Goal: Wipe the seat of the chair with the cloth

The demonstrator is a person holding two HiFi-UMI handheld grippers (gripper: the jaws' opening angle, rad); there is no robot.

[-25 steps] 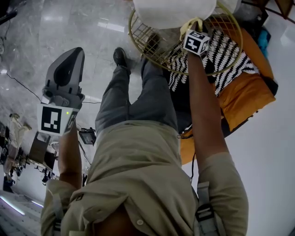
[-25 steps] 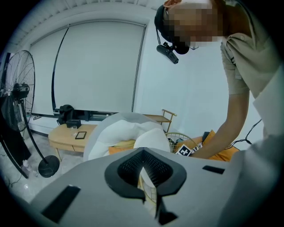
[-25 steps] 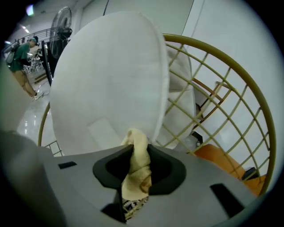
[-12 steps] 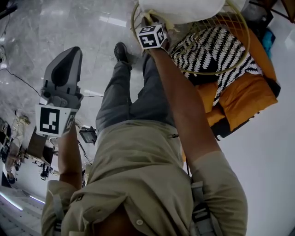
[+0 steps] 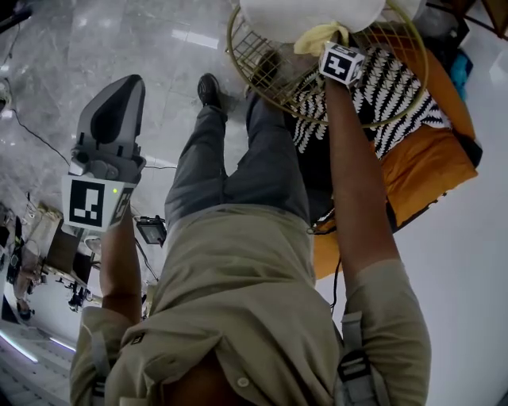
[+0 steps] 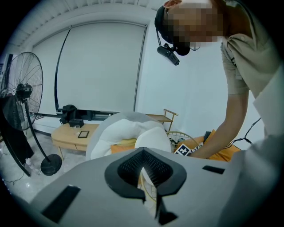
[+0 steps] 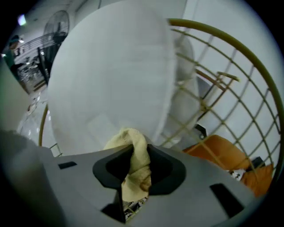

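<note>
A gold wire chair (image 5: 266,67) holds a white seat cushion (image 5: 305,16). In the head view my right gripper (image 5: 327,46) reaches to the cushion's near edge, shut on a yellow cloth (image 5: 316,37) that presses against it. The right gripper view shows the cloth (image 7: 133,153) bunched between the jaws of my right gripper (image 7: 133,170), against the white cushion (image 7: 111,75), with the wire back (image 7: 230,88) to the right. My left gripper (image 5: 119,91) is held away at the left over the floor. Its jaws (image 6: 144,166) are shut with nothing in them.
Right of the chair lies an orange beanbag (image 5: 425,158) with a black-and-white zigzag fabric (image 5: 381,83). The person's legs and a black shoe (image 5: 208,93) stand on the marble floor by the chair. A standing fan (image 6: 22,97) and a low wooden table (image 6: 69,133) are farther off.
My right gripper with the cloth swept left along the cushion's edge, then back to the right. The left gripper has barely moved.
</note>
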